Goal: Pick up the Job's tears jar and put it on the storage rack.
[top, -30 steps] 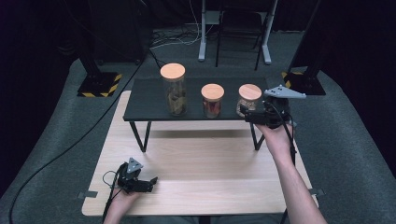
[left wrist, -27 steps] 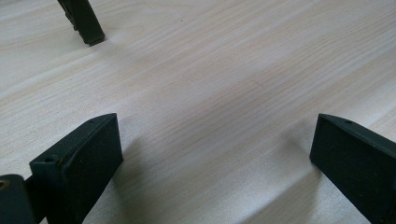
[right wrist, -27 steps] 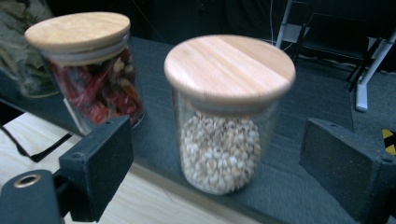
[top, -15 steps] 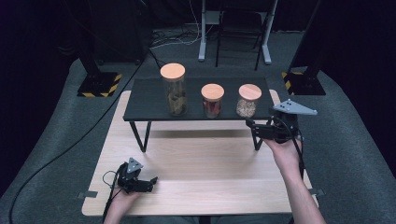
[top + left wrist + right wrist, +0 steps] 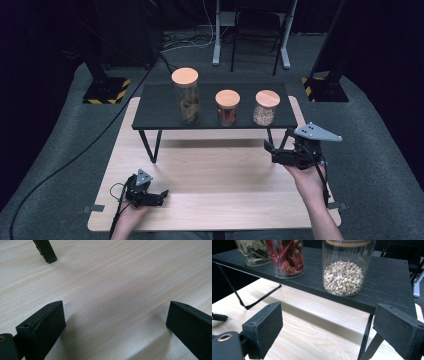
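well—right tongs [image 5: 269, 150] agape, empty, near plain unlabelled bean jar [image 5: 264, 107]—left tongs [image 5: 161, 194] likewise wide, empty

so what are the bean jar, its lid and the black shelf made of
Bean jar: clear glass or plastic, since the pale beans show through its glossy wall. Its lid: probably light matte wood. Black shelf: a matte, speckled board, material unclear.
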